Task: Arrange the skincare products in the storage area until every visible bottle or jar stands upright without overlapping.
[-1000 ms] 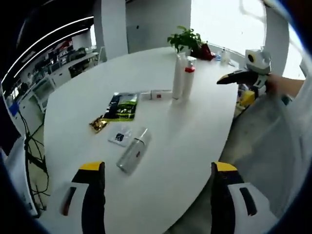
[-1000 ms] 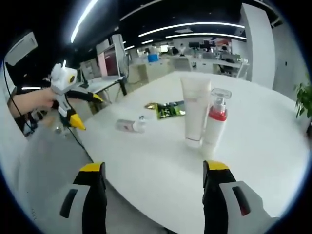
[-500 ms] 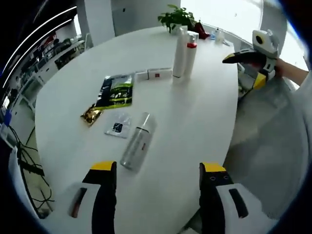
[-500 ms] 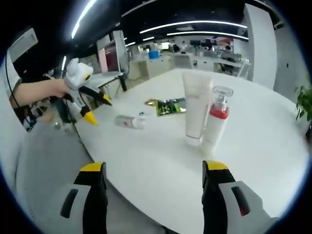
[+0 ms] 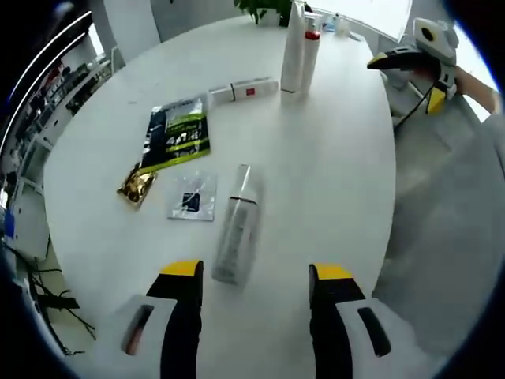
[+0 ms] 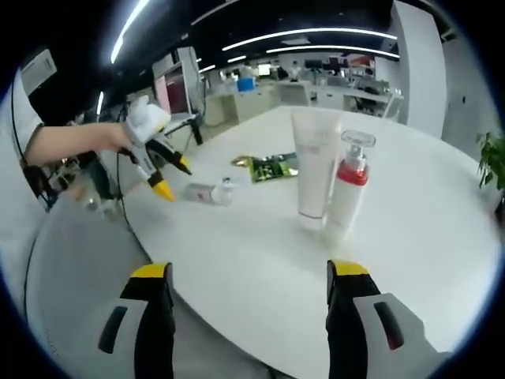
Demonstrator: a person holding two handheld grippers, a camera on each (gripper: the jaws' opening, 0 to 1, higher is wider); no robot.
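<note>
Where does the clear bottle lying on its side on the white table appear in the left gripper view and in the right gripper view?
Left gripper view: clear bottle lying on its side, lower centre, just ahead of the left gripper.
Right gripper view: left of centre, small, beside the left gripper's yellow-tipped fingers.
Shared landmark: upright white tube next to the red-collared pump bottle.

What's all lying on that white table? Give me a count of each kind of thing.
Bottles: 2, the pump bottle upright, the clear bottle lying flat
Upright tubes: 1
Sachets and packets: 3, green, gold, clear
Small white boxes: 1
Total: 7
</note>
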